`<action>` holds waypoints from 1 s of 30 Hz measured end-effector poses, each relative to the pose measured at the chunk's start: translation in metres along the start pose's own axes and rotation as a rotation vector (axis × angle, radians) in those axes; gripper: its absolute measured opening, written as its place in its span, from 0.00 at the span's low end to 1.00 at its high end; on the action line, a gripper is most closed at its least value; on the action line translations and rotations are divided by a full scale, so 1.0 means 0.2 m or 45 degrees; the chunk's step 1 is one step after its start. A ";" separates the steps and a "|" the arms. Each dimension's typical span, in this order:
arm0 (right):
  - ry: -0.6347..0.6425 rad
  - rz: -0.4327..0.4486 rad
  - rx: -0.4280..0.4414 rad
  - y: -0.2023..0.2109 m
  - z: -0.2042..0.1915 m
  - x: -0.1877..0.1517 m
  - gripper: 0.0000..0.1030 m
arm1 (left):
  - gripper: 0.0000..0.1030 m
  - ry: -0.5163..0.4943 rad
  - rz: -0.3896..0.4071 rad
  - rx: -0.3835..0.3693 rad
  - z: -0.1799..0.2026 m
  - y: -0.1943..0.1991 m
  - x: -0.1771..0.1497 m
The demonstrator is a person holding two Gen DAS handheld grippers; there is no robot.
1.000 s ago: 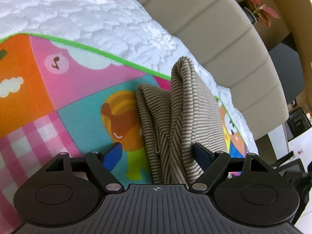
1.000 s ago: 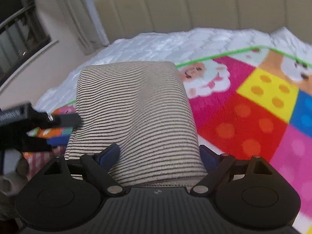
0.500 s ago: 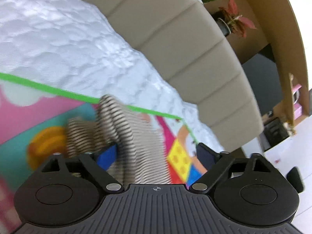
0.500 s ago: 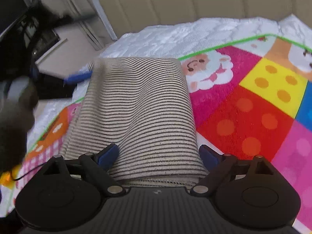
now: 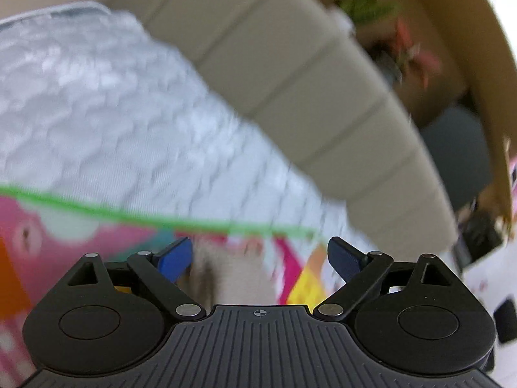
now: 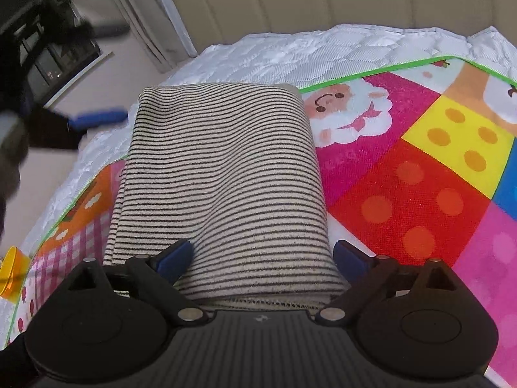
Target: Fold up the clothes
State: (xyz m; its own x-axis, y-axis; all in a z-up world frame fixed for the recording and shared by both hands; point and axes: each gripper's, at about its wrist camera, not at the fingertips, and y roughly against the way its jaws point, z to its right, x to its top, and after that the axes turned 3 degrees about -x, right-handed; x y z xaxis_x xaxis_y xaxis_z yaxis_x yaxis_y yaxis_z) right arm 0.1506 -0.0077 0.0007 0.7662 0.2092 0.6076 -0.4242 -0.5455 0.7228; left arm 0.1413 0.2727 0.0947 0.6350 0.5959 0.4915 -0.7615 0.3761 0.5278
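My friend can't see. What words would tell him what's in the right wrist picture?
A folded striped cloth, cream with thin dark lines, lies on a colourful cartoon play mat spread over a white quilted bed. The right gripper hangs over its near end, jaws opening, the cloth between them. The left gripper's blue fingertip blurs at left.

Black ribbed left gripper (image 5: 258,255) body, round black pivot housings, silver rivets, blue jaws, matching right gripper (image 6: 263,257)

Left gripper (image 5: 260,253) now stands clear above the striped garment (image 6: 223,181) — a second ago its jaws flanked the raised fold; they are wider now. That fold now lies flat. Right gripper (image 6: 263,257) jaws are opening, garment between them, pads (image 6: 176,257) parting from the cloth.
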 end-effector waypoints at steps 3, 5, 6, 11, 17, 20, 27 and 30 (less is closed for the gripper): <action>-0.003 -0.003 0.004 0.00 0.01 0.00 0.93 | 0.92 0.038 -0.039 0.013 -0.05 -0.04 -0.10; 0.000 -0.006 0.008 0.00 0.01 0.00 0.94 | 0.92 0.080 -0.061 -0.022 -0.09 -0.07 -0.15; 0.002 -0.006 0.010 0.00 0.00 0.00 0.95 | 0.92 0.103 -0.073 -0.072 -0.10 -0.08 -0.16; -0.003 -0.008 0.028 0.00 0.01 0.00 0.98 | 0.97 0.127 -0.077 -0.199 -0.04 -0.21 -0.11; 0.014 -0.013 0.030 -0.01 -0.01 0.00 1.00 | 0.97 0.304 -0.014 -0.157 -0.14 -0.29 0.03; 0.039 -0.019 0.023 -0.01 -0.02 -0.01 1.00 | 0.82 0.165 -0.010 -0.003 -0.13 -0.25 0.01; 0.081 -0.015 0.001 0.00 -0.04 -0.02 1.00 | 0.77 -0.028 -0.052 0.387 -0.23 -0.15 -0.10; 0.076 -0.016 0.006 0.00 -0.03 -0.02 1.00 | 0.79 -0.190 -0.052 0.496 -0.18 -0.15 -0.13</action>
State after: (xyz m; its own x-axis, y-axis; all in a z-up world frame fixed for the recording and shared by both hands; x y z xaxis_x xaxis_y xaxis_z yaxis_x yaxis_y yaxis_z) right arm 0.1448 -0.0034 0.0010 0.7414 0.2640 0.6169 -0.4122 -0.5463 0.7291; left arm 0.1422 0.2710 0.0420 0.6973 0.4659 0.5447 -0.6475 0.0837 0.7574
